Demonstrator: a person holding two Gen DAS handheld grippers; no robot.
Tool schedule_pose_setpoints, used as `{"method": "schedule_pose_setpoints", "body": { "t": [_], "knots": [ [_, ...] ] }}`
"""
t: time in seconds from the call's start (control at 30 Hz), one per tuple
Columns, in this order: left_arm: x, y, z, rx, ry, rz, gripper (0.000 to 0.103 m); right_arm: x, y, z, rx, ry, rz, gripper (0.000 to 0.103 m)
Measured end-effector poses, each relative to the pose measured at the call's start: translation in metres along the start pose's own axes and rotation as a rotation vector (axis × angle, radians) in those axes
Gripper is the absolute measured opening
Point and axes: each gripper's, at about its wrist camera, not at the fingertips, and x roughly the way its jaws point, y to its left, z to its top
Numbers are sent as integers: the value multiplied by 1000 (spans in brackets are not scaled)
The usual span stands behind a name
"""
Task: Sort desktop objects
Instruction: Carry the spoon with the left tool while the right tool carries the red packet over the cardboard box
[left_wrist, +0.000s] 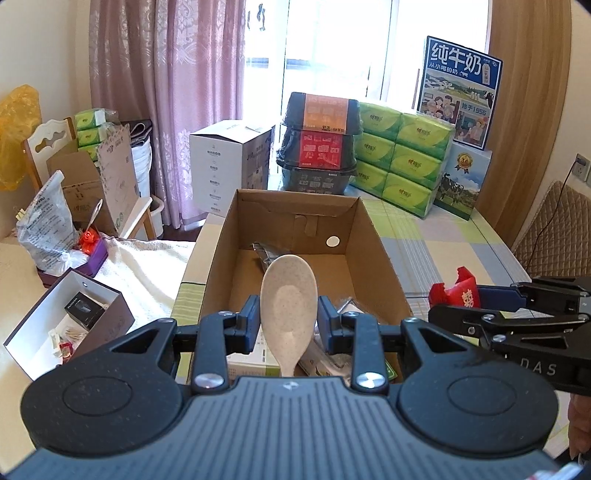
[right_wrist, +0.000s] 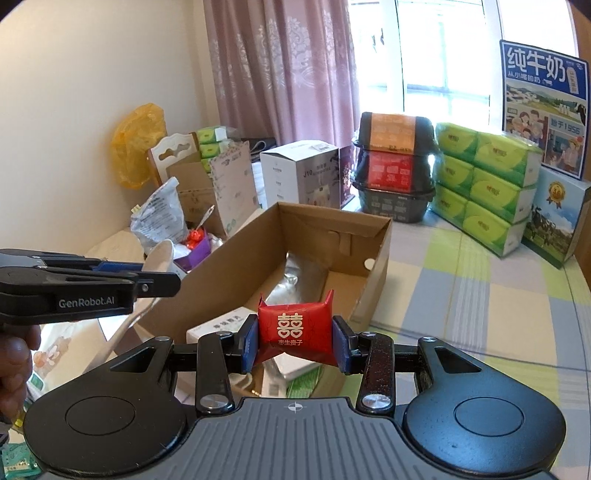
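Speckled beige spoon (left_wrist: 289, 295) upright above open cardboard box (left_wrist: 373, 236), red candy packet (right_wrist: 294, 329) held alongside

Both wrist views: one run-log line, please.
left gripper: shut on spoon | right gripper: shut on red packet | both over cardboard box

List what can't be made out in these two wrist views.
- Spoon handle, left wrist view: its lower end passes behind the left gripper body.
- Cardboard box near end, both views: items there are covered by the gripper bodies.
- Red packet small print, right wrist view: too small to read.
- Silvery item in the box: identity unclear from glare.
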Motion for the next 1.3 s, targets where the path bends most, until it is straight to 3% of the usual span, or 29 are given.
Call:
{"method": "schedule_pose_setpoints", "body": {
  "t": [1.13, 1.2, 1.3],
  "knots": [
    [77, 17, 37, 1, 46, -58, 27, 57, -16, 24, -22, 23, -17, 38],
    [81, 20, 36, -12, 57, -49, 34, 59, -15, 25, -23, 24, -16, 38],
    [79, 25, 34, -19, 56, -37, 34, 61, -16, 25, -21, 25, -13, 38]
  ]
}}
